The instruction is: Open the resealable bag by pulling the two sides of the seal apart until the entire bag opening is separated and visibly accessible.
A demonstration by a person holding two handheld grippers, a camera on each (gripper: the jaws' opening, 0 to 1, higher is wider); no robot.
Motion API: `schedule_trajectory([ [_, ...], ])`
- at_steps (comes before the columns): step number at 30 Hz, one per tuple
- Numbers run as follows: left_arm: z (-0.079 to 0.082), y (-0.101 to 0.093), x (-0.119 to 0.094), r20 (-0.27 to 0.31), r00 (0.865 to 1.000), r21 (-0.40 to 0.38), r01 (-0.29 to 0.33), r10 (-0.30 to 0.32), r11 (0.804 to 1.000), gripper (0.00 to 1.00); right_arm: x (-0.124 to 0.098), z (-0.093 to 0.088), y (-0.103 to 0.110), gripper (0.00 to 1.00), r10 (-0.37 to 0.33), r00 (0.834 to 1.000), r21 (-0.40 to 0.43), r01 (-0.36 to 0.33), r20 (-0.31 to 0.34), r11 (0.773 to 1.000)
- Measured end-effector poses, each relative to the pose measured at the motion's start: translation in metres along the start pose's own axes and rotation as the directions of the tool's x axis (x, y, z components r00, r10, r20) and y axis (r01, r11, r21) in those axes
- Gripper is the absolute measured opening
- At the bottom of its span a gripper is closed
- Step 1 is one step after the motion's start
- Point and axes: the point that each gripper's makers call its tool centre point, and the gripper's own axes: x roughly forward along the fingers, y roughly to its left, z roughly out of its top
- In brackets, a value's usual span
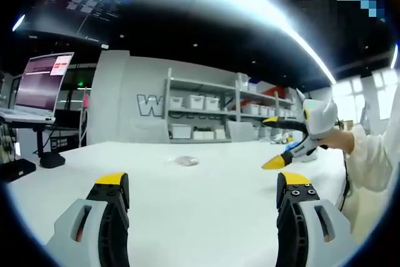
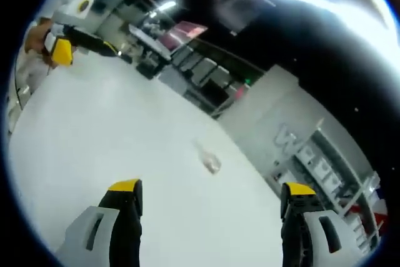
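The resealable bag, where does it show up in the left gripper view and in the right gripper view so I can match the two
Left gripper view: the resealable bag lies on the white table near the picture's middle, beyond and between the open jaws.
Right gripper view: the bag lies on the table just above the picture's middle, between the open jaws.
Shared landmark: the grey shelving with white bins behind the table.

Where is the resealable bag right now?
The bag lies flat on the white table, beyond both open grippers; in the right gripper view it sits mid-table, untouched.
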Motion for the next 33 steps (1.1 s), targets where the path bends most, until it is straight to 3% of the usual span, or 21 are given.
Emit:
schedule_trajectory([
  [20,0.003,0.003,-0.002,0.01,1.0,-0.002,-0.005,0.005,1.0,0.97,0.016,-0.001,-0.003,0.93,-0.019,1.0,0.217,0.014,0.019,0.976],
  [33,0.001,0.005,-0.002,0.008,1.0,-0.002,-0.009,0.009,1.0,0.97,0.027,0.007,-0.006,0.92,-0.043,0.996,0.372,0.012,0.074,0.928],
])
